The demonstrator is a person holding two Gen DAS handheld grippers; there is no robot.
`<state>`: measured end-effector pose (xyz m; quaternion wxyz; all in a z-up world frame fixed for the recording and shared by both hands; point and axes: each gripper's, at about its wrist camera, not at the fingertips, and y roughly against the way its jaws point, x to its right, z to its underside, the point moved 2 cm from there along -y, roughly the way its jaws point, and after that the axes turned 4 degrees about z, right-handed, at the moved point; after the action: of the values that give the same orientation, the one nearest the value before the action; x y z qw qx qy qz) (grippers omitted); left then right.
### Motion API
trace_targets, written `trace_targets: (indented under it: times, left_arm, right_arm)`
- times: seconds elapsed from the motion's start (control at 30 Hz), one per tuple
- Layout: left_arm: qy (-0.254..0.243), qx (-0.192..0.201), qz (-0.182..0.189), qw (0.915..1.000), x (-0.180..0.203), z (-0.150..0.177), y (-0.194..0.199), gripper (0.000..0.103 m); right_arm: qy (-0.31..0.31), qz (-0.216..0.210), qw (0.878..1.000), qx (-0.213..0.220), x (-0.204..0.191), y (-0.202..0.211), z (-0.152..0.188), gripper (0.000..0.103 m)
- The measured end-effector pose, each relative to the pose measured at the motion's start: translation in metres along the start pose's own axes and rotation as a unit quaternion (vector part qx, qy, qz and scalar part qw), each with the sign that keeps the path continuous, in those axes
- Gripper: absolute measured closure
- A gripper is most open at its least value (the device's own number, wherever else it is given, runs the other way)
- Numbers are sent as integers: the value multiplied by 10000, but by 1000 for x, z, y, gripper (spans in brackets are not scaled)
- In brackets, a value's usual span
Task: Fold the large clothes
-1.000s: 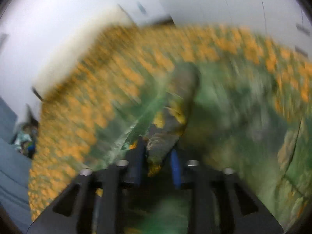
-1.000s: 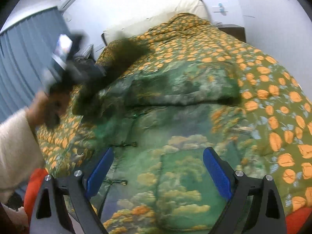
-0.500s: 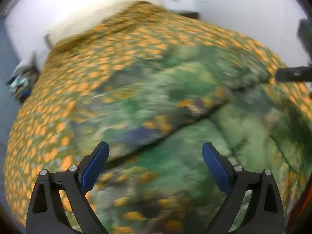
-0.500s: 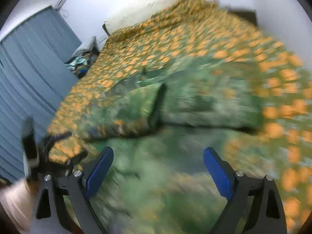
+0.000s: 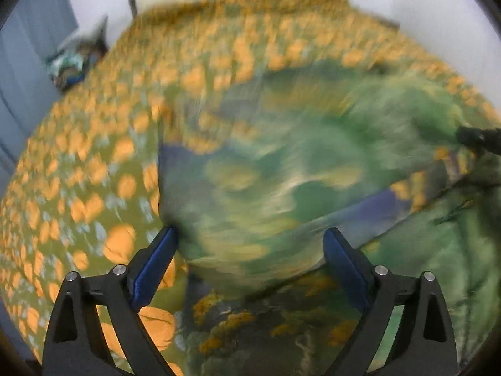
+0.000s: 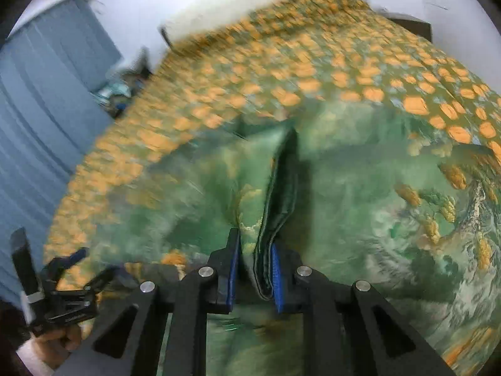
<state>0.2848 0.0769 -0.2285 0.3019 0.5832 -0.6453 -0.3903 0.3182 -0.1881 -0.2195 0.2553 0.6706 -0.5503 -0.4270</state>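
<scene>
A large green garment (image 5: pixel 281 172) with a painted landscape print lies on the bed, blurred by motion in the left wrist view. My left gripper (image 5: pixel 250 260) is open and empty, its blue pads wide apart just above the folded cloth. My right gripper (image 6: pixel 255 266) is shut on a raised fold of the same garment (image 6: pixel 360 188), with a dark-edged ridge of cloth running up from between the pads. The left gripper also shows in the right wrist view (image 6: pixel 72 282) at the lower left, by the garment's left edge.
The bed is covered by an olive bedspread (image 6: pixel 313 72) with orange flowers. A pale headboard (image 6: pixel 219 6) and white wall stand behind. Blue curtains (image 6: pixel 40 94) hang on the left, with a cluttered pile (image 5: pixel 72 62) beside the bed.
My left gripper let go of the cloth it held a second ago and now stands open. My right gripper, open before, has closed on a fold of the garment.
</scene>
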Motion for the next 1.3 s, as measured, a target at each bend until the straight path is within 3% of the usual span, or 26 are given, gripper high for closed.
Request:
trace_targets:
  times: [0.1,0.13,0.27,0.37,0.47,0.57,0.67,0.73,0.83,0.93,1.0,1.13,1.3]
  left_arm:
    - [436,-392,304,9978,-14,10,-24,7]
    - [502,-336,358,9975,-17,12,-21,7]
    - [529,-151,431,9976,-23,16,10,8]
    - [501,61,537,9973,-28,26,44,8]
    - [433,180,746,9961,-19,51,83,4]
    - [243,88,899,9956,1,80,94,3]
    - [144,-227,928,9953,23,113,80,3]
    - [211,-380,893,9951,31,128,67,3]
    - [68,-197,699,9973,38,137,60,1]
    - [18,-283,650,9975,40,140,52,0]
    - [76,-267,698,9972,40,140,50,0]
    - [259,-194,925,9952,34,144,45,0]
    - [173,-128,889,9958,34,143,47,0]
  right_arm:
    - [-207,114,9978,-623,18,-41,14,77]
    - [-224,48,9983,-534,19,-39,14,73]
    - [-139,-80,9992,-378,14,-18,10,34]
    - [184,-29,9998,-45,13,17,14,31]
    - [519,103,9986,-12,11,55,35,28]
    - [738,306,9968,-44,16,85,75,26]
    - [726,527,9959,-108,31,109,126,26]
    - [595,639,9959,-217,39,110,155,26]
    - [568,926,9930,-456,52,98,193,26]
    - [601,1006,9925,-339,56,95,202,25]
    - [645,1065,9916,-340,54,93,202,17]
    - [902,1273,9872,-330,46,85,210,11]
    - [1118,1429,9832,-190,42,83,223,3]
